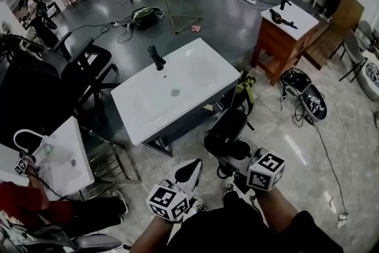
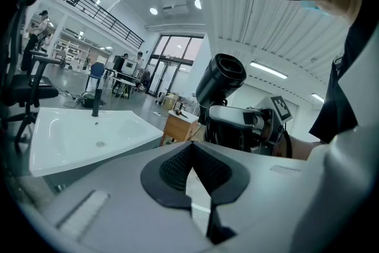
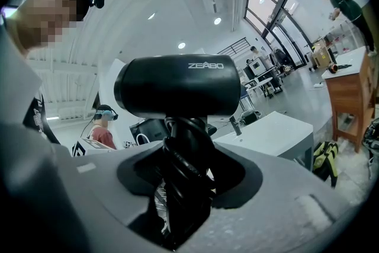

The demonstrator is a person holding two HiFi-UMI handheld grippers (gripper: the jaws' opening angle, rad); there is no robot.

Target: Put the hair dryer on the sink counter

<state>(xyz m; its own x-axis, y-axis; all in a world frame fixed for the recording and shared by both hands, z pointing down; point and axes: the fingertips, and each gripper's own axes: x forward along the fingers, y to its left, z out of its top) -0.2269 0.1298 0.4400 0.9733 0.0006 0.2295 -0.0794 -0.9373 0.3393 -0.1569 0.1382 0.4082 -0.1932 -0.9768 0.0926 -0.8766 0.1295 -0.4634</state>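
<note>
The black hair dryer (image 1: 225, 130) is held low in front of me, its handle (image 3: 186, 157), wrapped in its cord, standing between the jaws of my right gripper (image 1: 235, 156). Its barrel (image 3: 177, 86) lies crosswise above the jaws. The white sink counter (image 1: 195, 77) with a black faucet (image 1: 156, 58) stands just beyond it on the floor. My left gripper (image 1: 188, 173) hangs to the dryer's left, shut with nothing in it. From the left gripper view the hair dryer (image 2: 220, 77) rises at right and the sink counter (image 2: 83, 133) lies at left.
A wooden cabinet (image 1: 283, 38) with a white top stands at the back right, bags (image 1: 302, 89) on the floor beside it. A yellow-green bag (image 1: 246, 86) leans at the sink's right end. Black office chairs (image 1: 83, 68) and a second small sink (image 1: 62, 154) are at left.
</note>
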